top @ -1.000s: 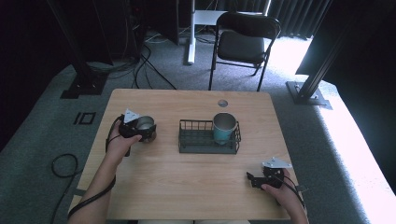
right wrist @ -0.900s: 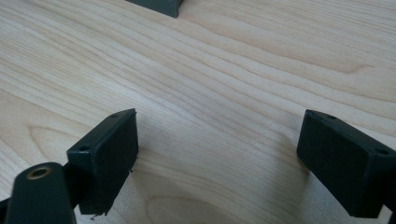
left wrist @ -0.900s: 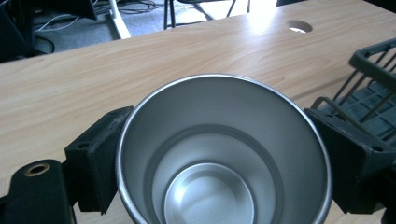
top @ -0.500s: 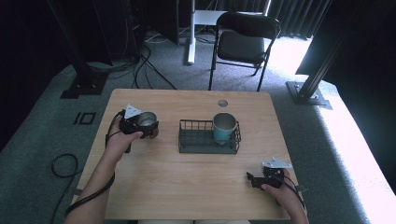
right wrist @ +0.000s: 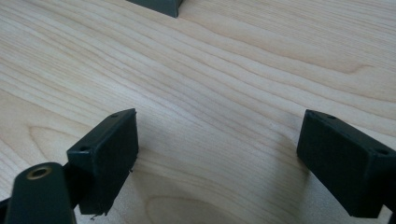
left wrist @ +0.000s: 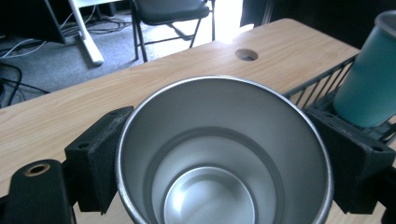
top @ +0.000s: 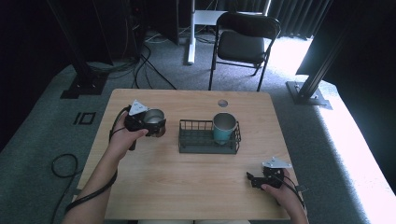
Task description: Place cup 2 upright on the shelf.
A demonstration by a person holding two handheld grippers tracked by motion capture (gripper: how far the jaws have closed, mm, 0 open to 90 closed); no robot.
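Clamping a steel cup (left wrist: 224, 154) by its sides, the left fingers (left wrist: 100, 158) hold it upright just left of the rack (top: 208, 140), above the worktop (top: 187, 186). A teal cup (top: 224, 127) already stands in that rack (so one looks done, one left). The right gripper (top: 256, 179) rests low near the worktop's front right, fingers apart, holding nothing.

folding chair (top: 246, 41) behind wooden table (top: 187, 196)

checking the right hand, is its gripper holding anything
No, the right gripper has its jaws wide apart over bare table, with nothing between them.
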